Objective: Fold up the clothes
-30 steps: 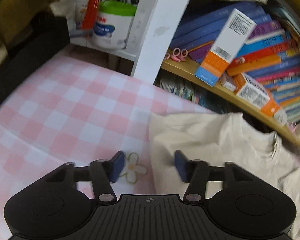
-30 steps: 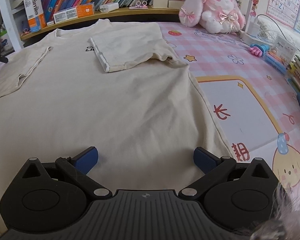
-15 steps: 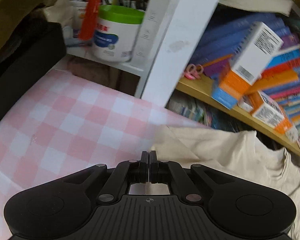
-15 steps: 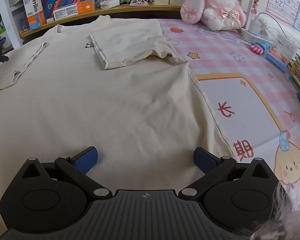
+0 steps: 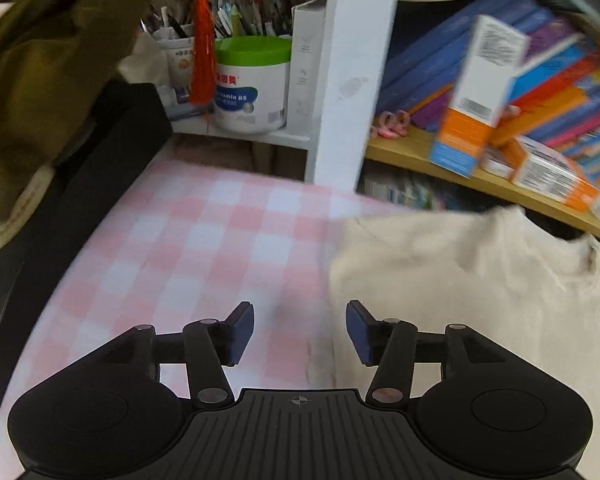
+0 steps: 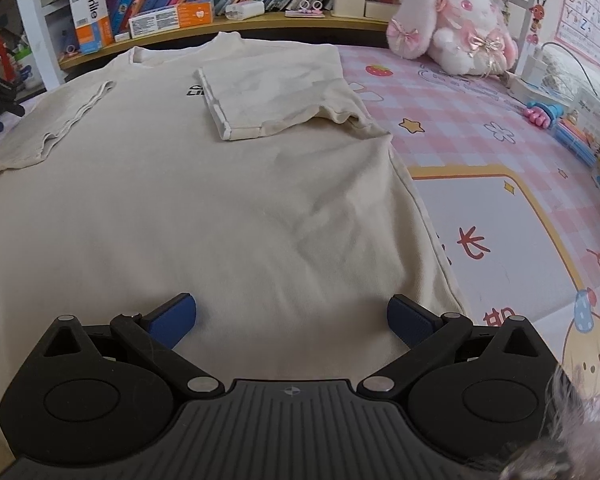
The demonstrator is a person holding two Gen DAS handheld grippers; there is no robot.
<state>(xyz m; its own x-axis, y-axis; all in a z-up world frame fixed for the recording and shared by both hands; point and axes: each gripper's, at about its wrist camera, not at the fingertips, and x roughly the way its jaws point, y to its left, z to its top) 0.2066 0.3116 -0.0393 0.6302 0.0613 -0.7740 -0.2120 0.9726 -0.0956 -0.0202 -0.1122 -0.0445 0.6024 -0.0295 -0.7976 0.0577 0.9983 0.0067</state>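
A cream T-shirt (image 6: 188,200) lies flat on a pink checked cloth (image 5: 204,248), collar toward the bookshelf. Both sleeves are folded in over the body: the right sleeve (image 6: 276,96) and the left sleeve (image 6: 64,120). My right gripper (image 6: 292,314) is open and empty, low over the shirt's lower part. My left gripper (image 5: 300,328) is open and empty over the cloth, at the shirt's folded left edge (image 5: 460,280). The left wrist view is blurred.
A wooden shelf (image 6: 236,24) with books and boxes runs along the far edge, with a white post (image 5: 352,72). A pink plush rabbit (image 6: 456,36) sits at the far right. A white tub with a green lid (image 5: 252,88) and an olive cloth (image 5: 48,72) are at the far left.
My left gripper shut on the left sleeve's edge, folded it in over the shirt, then opened and let go. My right gripper has stayed open and moved slightly.
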